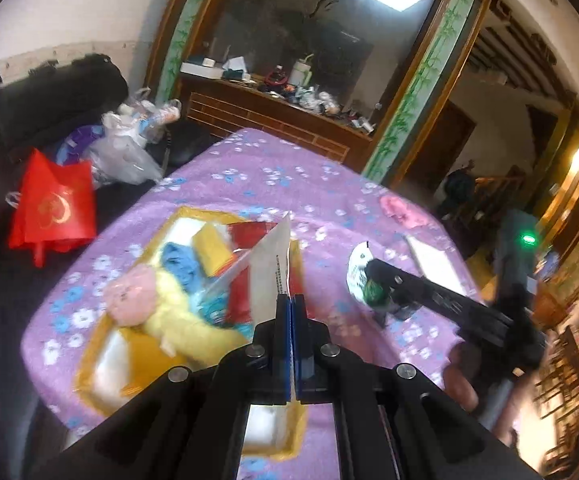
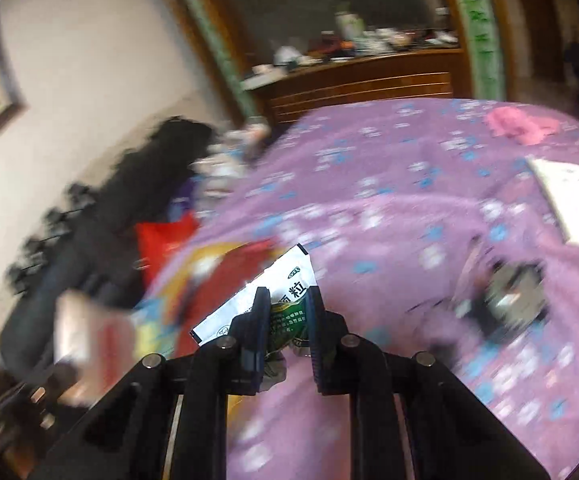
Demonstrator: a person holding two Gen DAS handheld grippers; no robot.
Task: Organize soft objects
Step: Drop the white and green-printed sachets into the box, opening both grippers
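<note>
My left gripper point(image 1: 290, 300) is shut on a flat silver-white packet point(image 1: 271, 268) and holds it above a yellow-rimmed box point(image 1: 97, 344). The box holds a pink and yellow plush toy point(image 1: 157, 304), blue cloth point(image 1: 179, 260), a yellow pack and red packs. My right gripper point(image 2: 287, 300) is shut on a white and green sachet point(image 2: 265, 296) above the purple floral cloth point(image 2: 369, 208). The right gripper also shows in the left wrist view point(image 1: 373, 276), right of the box, with the sachet point(image 1: 359, 268) in it.
A pink soft item point(image 1: 403, 208) and a white flat card point(image 1: 433, 260) lie on the cloth at the right. A red bag point(image 1: 55, 204) and plastic bags point(image 1: 129, 148) lie on a dark sofa at the left. A cluttered wooden cabinet point(image 1: 273, 116) stands behind.
</note>
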